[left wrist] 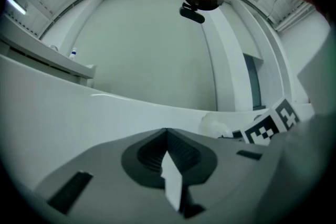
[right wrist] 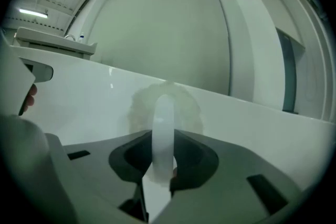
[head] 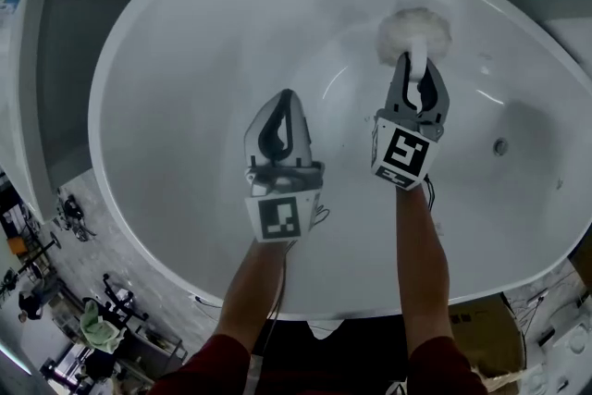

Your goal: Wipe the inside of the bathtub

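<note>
Both tongs are over the bathtub: right tongs clamp the scrubber, its head on the inner wall; left tongs together, empty. We judge wiping underway; next, sweep with steady pressure.

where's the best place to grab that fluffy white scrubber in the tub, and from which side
By its slim white handle, from the near side, jaws across it, as the right gripper does; that leaves the soft round head free against the tub wall.
</note>
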